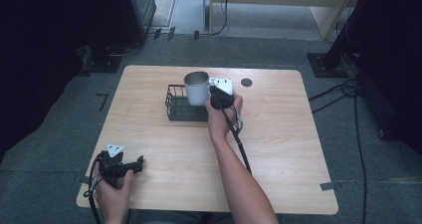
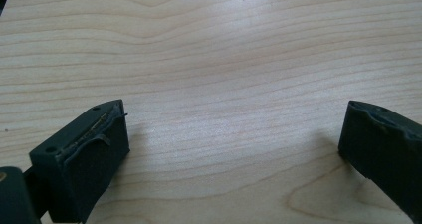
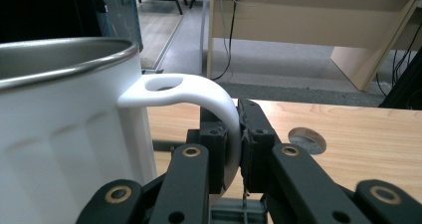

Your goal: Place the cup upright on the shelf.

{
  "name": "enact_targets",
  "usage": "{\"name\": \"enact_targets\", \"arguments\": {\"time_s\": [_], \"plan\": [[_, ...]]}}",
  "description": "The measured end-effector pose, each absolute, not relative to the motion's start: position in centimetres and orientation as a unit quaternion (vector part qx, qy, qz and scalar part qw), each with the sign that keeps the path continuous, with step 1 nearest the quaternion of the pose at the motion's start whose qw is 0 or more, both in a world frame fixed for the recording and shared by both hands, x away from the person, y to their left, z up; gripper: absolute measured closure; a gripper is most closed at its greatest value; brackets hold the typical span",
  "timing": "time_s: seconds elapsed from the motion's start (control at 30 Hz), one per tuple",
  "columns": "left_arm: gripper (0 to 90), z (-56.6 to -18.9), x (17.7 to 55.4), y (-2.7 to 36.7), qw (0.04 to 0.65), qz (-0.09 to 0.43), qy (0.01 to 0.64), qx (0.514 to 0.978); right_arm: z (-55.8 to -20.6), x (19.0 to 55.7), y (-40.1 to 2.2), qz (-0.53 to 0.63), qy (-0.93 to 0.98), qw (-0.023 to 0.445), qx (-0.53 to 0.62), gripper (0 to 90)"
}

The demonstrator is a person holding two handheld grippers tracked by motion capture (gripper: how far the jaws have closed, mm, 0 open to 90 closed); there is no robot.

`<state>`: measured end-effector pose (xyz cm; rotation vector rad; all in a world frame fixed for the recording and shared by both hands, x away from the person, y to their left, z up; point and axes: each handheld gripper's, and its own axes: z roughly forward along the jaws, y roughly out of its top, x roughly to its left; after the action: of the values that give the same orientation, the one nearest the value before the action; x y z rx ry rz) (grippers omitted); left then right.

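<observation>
My right claw pinched the white mug's handle, holding the mug above the black wire basket at the surface's far middle. My left claw gaped wide, empty, near-left.

I see a white mug with a dull grey metal rim and inside; its handle is plain white. Beside the mug, the wire basket is black. The table under the mug is light wood with wavy grain lines. The right gripper on the mug is black with brass-coloured pivot pins. The left gripper is matt black.
</observation>
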<state>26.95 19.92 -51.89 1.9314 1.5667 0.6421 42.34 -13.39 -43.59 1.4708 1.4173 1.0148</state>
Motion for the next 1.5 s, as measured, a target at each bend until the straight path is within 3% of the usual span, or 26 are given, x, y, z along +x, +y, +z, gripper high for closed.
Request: {"name": "enact_targets", "arguments": {"time_s": [0.8,1.5], "plan": [[0.0,-51.9,26.9,19.9,0.283,0.24,0.585,0.721,-43.8,40.6,-15.2,0.435,0.626,0.336,0.553,73.5],[0.0,-51.9,26.9,19.9,0.283,0.24,0.585,0.721,-42.2,37.4,-17.6,0.462,0.62,0.329,0.542,70.5]]}}
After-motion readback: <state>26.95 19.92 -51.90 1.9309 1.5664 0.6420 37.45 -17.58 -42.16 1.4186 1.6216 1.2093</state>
